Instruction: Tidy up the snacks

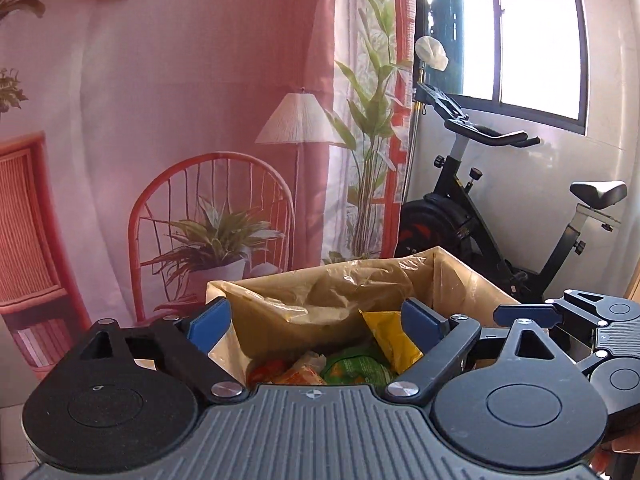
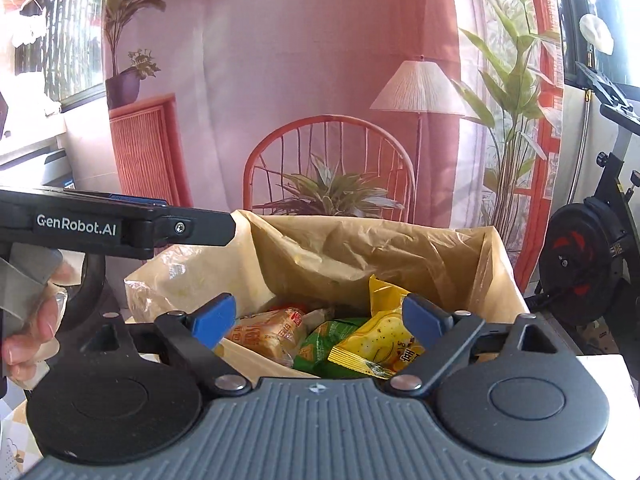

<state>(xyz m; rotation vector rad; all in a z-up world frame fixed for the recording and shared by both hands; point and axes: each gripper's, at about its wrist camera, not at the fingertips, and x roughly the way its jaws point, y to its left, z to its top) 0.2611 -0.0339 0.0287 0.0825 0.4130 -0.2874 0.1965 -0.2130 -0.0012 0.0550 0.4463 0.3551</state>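
Note:
A cardboard box lined with a plastic bag point(image 1: 460, 280) point(image 2: 500, 276) holds several snack packets. A yellow packet point(image 1: 394, 336) point(image 2: 380, 344), a green packet point(image 1: 356, 370) point(image 2: 324, 344) and an orange packet point(image 1: 298, 374) point(image 2: 268, 334) lie inside. My left gripper point(image 1: 316, 320) is open and empty, hovering just above the box's near edge. My right gripper point(image 2: 318, 318) is open and empty above the same box. In the right wrist view the left gripper's side shows at left; in the left wrist view the right gripper's finger point(image 1: 524, 314) shows at right.
A printed pink backdrop point(image 1: 180, 100) point(image 2: 300, 60) with chair, lamp and plants hangs behind the box. An exercise bike point(image 1: 500, 216) point(image 2: 592, 256) stands at right under a window point(image 1: 532, 40). A white surface point(image 2: 600, 372) lies right of the box.

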